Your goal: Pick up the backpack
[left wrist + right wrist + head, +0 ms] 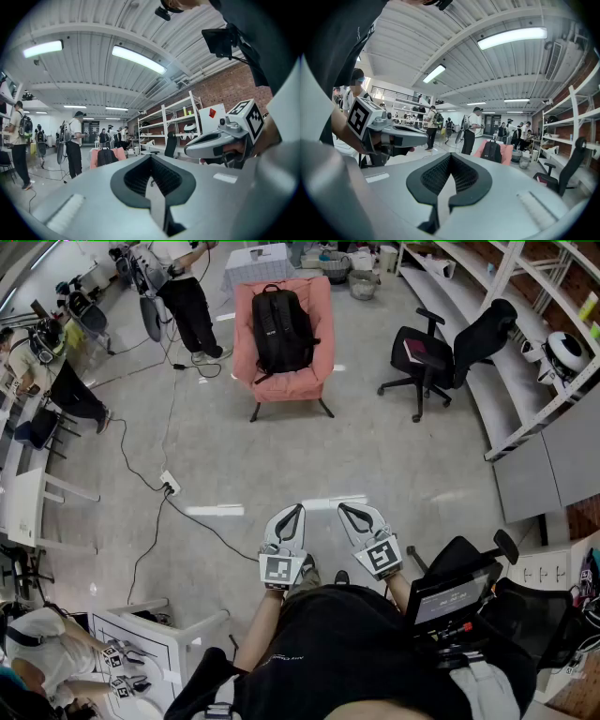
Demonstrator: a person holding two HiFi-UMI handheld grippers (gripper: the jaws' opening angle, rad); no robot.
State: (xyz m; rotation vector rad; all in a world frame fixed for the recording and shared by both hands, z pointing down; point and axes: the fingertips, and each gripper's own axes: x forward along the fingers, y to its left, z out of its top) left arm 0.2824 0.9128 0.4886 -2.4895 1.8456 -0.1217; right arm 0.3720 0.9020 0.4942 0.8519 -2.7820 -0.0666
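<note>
My grey left gripper (292,510) and right gripper (350,510) have jaws pressed together, empty; well ahead, a black fabric backpack (281,329) sits in a pink armchair (322,329).

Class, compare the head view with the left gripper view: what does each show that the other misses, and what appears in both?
Head view only: a white power strip lying on the grey floor.

Left gripper view only: the long white ceiling strip lights under the ribbed white ceiling.

Both: the black backpack resting upright on the salmon-pink armchair, and the right gripper, shut and empty, far from the backpack.
</note>
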